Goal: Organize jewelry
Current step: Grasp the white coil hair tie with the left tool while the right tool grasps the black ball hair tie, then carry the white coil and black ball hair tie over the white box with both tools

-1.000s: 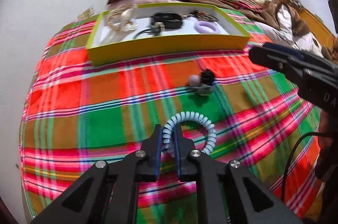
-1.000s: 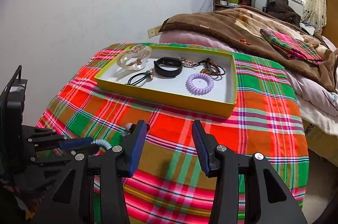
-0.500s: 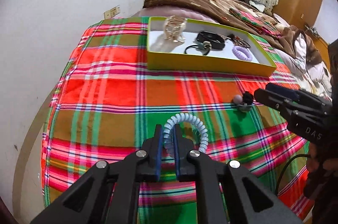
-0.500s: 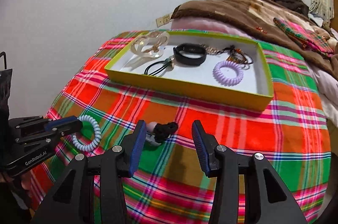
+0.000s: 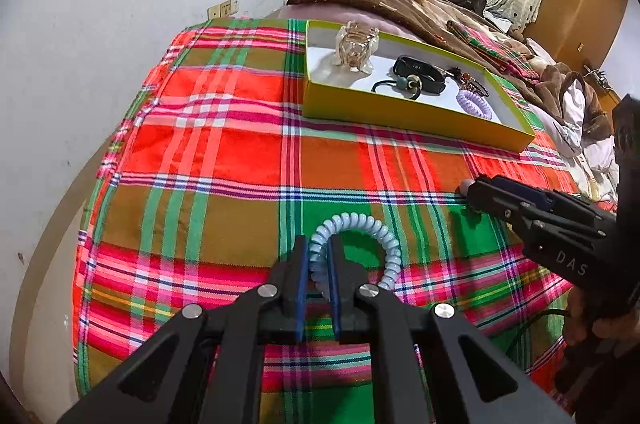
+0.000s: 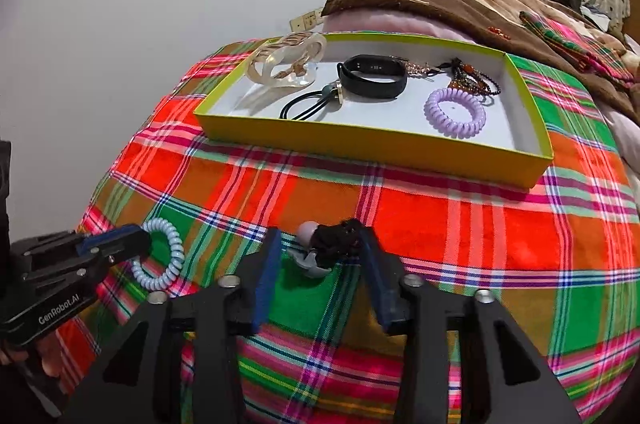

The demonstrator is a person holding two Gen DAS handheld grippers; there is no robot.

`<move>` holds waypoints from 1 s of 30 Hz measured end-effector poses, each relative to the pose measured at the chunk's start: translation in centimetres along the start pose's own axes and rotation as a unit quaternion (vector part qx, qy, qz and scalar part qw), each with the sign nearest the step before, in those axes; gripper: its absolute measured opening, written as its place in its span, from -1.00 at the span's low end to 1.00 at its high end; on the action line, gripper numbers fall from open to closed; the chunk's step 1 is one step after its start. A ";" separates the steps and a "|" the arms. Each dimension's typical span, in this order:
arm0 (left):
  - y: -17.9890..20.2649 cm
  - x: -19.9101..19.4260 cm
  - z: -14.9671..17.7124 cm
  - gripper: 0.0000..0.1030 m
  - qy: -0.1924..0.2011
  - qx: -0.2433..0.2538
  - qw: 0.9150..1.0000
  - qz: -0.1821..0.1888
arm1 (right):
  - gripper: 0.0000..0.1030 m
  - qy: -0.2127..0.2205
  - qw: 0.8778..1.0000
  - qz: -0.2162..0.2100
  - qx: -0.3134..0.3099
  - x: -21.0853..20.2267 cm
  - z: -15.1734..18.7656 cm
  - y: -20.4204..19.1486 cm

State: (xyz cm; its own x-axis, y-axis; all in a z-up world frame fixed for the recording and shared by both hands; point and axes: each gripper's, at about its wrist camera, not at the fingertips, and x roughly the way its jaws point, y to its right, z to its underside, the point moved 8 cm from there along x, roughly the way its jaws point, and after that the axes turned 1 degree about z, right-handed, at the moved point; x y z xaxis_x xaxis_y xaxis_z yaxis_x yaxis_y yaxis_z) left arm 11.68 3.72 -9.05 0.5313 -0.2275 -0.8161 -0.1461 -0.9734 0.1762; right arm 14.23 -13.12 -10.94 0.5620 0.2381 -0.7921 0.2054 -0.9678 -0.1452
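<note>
While five pieces lie inside yellow tray (image 6: 372, 147), left gripper (image 5: 318, 264) clamps pale-blue coil tie (image 5: 384, 236); right gripper (image 6: 318, 258), jaws just closing, straddles black bobble tie (image 6: 334, 242) near tray, unpinched.

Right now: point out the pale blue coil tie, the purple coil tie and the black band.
pale blue coil tie (image 5: 390, 239), left wrist view, top right of its loop.
purple coil tie (image 6: 455, 112), right wrist view, coil's left side.
black band (image 6: 374, 85), right wrist view, front of strap.

pale blue coil hair tie (image 5: 362, 236): clamped on one side between fingers (image 5: 301, 272), loop just above the plaid bedspread
black hair tie with beads (image 6: 330, 244): lying on the bedspread, near the tray
yellow tray (image 6: 372, 143): holds the other jewelry
</note>
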 end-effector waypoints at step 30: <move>0.9 -2.0 -1.7 -0.81 0.026 0.004 1.000 0.006 | -0.62 0.055 0.998 0.002 -0.015 -3.0 -1.2 0.2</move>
State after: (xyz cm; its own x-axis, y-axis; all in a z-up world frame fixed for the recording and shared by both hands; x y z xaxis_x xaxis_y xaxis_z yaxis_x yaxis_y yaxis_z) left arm 11.94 3.28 -6.29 0.5722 -0.2397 -0.7843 -0.1585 -0.9706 0.1810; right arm 13.59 -13.96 -7.88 0.6478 0.2432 -0.7220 0.2265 -0.9663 -0.1223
